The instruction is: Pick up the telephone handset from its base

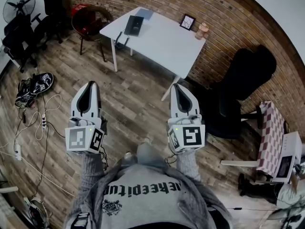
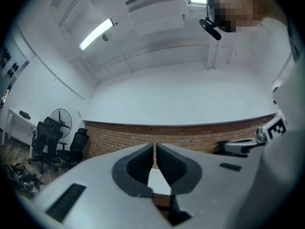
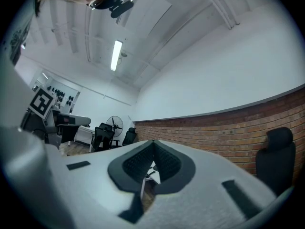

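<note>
- Well, the left gripper (image 2: 155, 146) has its jaws shut tight, tip to tip, with nothing between them.
- The right gripper (image 3: 153, 144) is the same: jaws pressed together and empty.
- Just ahead of both pairs of jaws there is only wooden floor (image 1: 133, 104).
- Far ahead of the jaws stands a white table (image 1: 164, 44). On it lies what looks like the telephone (image 1: 134, 25), a dark flat shape. It is too small to tell the handset from the base.
- So I think no part of the job is done yet. The handset is not picked up.
- Left to do: get close to the table, open one pair of jaws, close them on the handset, and lift it.
</note>
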Demonstrator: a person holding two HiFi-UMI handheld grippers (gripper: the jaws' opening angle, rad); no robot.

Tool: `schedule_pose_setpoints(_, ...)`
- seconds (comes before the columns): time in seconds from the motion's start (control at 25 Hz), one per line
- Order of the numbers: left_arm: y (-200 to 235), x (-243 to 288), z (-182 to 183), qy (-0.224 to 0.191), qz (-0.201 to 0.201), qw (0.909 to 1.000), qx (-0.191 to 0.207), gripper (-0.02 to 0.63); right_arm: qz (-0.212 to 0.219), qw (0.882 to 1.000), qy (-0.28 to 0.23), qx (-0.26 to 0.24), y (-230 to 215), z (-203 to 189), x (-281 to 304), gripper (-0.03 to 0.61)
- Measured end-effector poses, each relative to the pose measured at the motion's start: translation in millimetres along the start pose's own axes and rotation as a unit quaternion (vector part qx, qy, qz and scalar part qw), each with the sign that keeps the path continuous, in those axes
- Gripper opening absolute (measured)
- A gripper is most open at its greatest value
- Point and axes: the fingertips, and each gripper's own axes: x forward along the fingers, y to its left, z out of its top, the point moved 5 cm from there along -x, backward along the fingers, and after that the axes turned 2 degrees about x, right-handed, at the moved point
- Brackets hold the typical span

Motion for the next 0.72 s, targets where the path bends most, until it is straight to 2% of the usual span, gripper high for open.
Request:
schedule_pose_setpoints(0.4,35.2,48.5,-17.1,0.005,0.011,0.9999,0.005,0.020,0.011,1.000,0.001,0.005,-6.8,-17.9,71.2,0.003)
schedule_pose_setpoints(0.72,66.7,121.1,-21.7,-0.013,0.019,0.9995,0.020,0.020,0.026,1.000,-0.012,0.008,-27.0,-22.4,157.7,0.003)
